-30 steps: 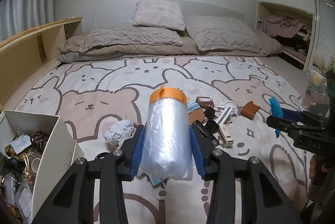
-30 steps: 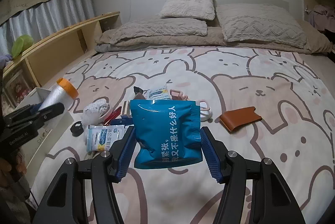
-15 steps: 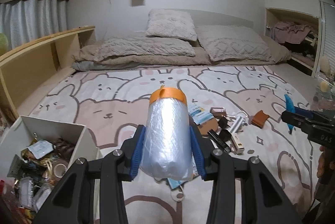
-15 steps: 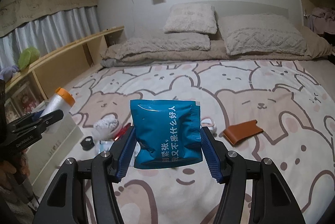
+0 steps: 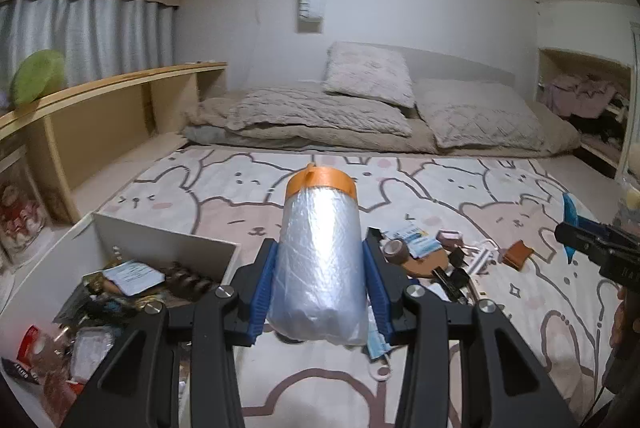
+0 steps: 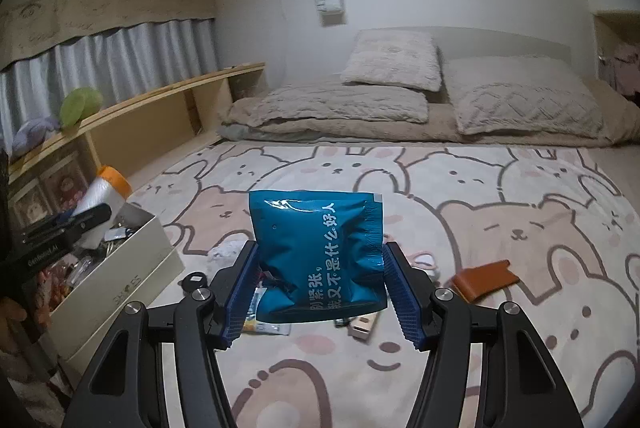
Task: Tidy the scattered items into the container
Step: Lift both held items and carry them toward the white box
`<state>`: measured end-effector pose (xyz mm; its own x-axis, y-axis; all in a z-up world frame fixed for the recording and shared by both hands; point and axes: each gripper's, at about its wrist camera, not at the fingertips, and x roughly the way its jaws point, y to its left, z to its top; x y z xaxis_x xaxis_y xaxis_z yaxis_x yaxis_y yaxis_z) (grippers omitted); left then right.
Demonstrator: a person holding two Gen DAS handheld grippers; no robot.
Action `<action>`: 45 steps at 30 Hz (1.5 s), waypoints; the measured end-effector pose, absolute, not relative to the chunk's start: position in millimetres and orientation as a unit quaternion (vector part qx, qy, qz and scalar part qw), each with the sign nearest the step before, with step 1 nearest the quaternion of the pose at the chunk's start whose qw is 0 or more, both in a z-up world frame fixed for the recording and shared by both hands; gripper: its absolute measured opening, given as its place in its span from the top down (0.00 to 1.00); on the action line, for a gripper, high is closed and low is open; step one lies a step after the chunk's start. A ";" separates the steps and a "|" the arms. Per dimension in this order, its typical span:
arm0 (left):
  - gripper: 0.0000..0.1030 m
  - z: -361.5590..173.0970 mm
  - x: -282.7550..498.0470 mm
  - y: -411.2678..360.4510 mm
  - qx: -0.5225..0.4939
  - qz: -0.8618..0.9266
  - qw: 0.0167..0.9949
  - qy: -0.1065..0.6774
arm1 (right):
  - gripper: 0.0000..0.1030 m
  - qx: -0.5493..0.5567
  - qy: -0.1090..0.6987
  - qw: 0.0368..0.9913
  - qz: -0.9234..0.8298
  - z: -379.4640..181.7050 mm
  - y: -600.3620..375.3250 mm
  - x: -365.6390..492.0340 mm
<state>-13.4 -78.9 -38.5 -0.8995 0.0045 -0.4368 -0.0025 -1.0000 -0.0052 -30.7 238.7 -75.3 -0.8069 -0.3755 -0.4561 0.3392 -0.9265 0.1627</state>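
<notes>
The left tool was clamped on a roll of clear plastic film with an orange end, held clear of the bed beside the white container, which stood at the bed's left edge, already holding assorted items. The right tool gripped a blue packet above the bed. Beyond the tools, scattered items lay on the bear-print cover near the bed's middle: a brown leather pouch, a roll of brown tape and a crumpled white tissue. Pillows lay at the far end.
</notes>
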 end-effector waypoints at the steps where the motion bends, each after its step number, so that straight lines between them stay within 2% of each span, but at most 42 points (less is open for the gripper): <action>1: 0.59 -36.6 -10.7 -83.2 -0.221 0.975 -0.004 -0.004 | 0.40 0.246 -0.035 0.192 -0.949 -74.1 234.9 -30.5; 10: 0.59 -21.8 4.7 -111.4 -0.211 0.977 -0.029 -0.026 | 0.40 0.237 0.004 0.228 -0.944 -63.6 191.6 -22.4; 22: 0.59 -3.2 23.6 -164.2 -0.215 0.975 -0.037 -0.049 | 0.40 0.224 0.011 0.281 -0.933 -46.7 141.1 -9.3; 45: 0.59 10.5 50.3 -275.1 -0.228 0.967 -0.110 0.003 | 0.40 0.249 -0.004 0.366 -0.897 -36.7 55.3 13.2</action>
